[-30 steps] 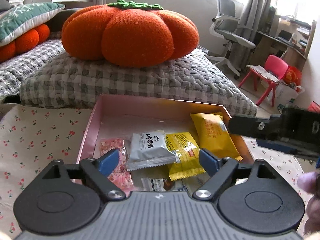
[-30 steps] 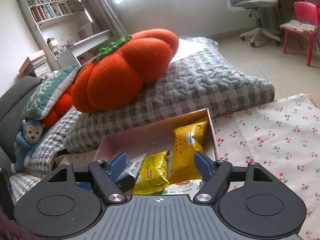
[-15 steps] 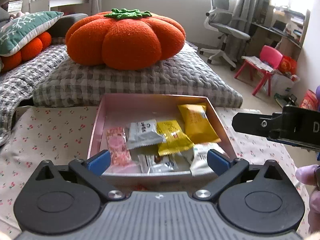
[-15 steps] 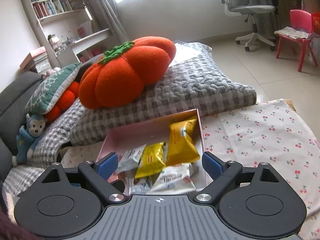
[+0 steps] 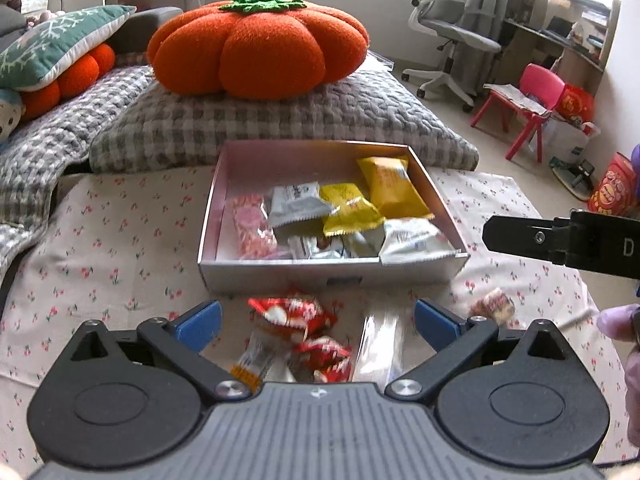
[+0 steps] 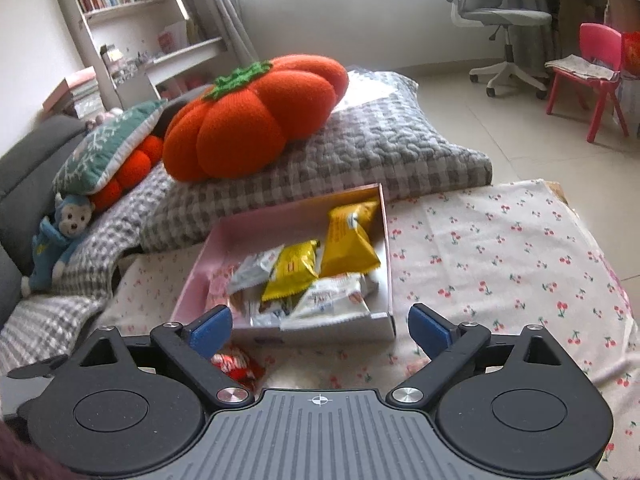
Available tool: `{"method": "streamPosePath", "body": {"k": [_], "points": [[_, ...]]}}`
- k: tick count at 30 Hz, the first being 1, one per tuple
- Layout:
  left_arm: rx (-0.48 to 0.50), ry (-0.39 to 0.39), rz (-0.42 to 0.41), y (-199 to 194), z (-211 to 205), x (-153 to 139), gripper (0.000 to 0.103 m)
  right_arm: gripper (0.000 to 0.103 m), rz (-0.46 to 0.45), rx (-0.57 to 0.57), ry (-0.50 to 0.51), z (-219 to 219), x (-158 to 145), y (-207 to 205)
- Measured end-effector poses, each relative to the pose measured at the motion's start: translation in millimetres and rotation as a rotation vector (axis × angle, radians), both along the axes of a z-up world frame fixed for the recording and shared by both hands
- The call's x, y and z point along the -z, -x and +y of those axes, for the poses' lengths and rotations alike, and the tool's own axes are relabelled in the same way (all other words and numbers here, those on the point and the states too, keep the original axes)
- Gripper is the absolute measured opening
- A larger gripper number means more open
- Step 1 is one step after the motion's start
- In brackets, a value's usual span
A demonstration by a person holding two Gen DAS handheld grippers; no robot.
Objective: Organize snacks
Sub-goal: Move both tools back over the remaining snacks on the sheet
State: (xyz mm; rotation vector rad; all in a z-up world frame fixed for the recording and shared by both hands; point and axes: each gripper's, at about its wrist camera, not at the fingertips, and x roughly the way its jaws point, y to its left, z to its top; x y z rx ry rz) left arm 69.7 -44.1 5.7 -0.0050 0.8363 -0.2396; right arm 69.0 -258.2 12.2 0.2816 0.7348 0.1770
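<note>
My pink box (image 5: 328, 272) holds yellow, white and pink snack packets; both my grippers, left (image 5: 318, 322) and right (image 6: 320, 326), have just spread wide, empty. Red wrappers (image 5: 292, 314) lie before the box on cherry-print cloth (image 5: 120, 240); an orange pumpkin cushion (image 5: 260, 44) sits behind.

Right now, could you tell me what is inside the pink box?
The pink box holds an orange-yellow packet, a yellow packet, a grey-white packet, a pink packet and a white packet. Smaller wrappers lie partly covered beneath them, unidentifiable.
</note>
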Motion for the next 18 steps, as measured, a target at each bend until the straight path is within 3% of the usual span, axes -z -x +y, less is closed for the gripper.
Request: {"method": "streamPosePath", "body": {"k": [7, 18], "points": [[-0.005, -0.033, -0.011, 13, 12, 11, 0.103, 0.097, 0.016, -0.047, 0.063, 0, 16, 21], [0.008, -0.024, 0.002, 32, 37, 26, 0.103, 0.098, 0.0, -0.08, 0.184, -13, 42, 46]]}}
